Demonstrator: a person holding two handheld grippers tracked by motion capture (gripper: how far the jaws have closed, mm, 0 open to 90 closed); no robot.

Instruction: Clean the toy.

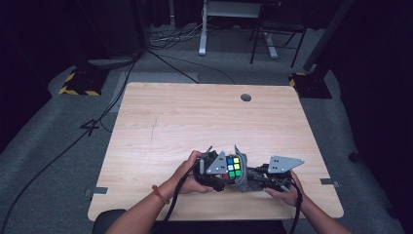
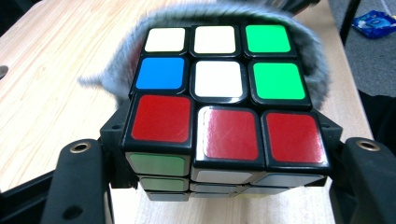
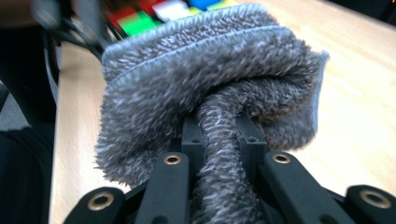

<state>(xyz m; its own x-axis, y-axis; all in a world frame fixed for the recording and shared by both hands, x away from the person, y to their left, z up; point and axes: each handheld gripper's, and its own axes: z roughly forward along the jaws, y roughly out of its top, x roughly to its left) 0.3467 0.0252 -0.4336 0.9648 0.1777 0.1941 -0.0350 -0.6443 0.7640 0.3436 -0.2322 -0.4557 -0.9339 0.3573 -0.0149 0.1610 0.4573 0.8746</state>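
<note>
Near the front edge of the tabletop (image 1: 160, 112), my left tongs (image 2: 219, 154) were clamped on the puzzle cube (image 2: 219, 88), its white-and-green face turned upward. My right tongs (image 3: 219, 140) pinched a bunched grey cloth (image 3: 205, 79), pressed against the cube's right side.

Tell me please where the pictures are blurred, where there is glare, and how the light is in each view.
High view: the table is lit, the room around it dark. Left gripper view: the cube is sharp, with soft glare on its red stickers, while the grey cloth behind it is blurred. Right gripper view: the cloth is fairly sharp near the jaws; the cube at the top edge is out of focus.
</note>
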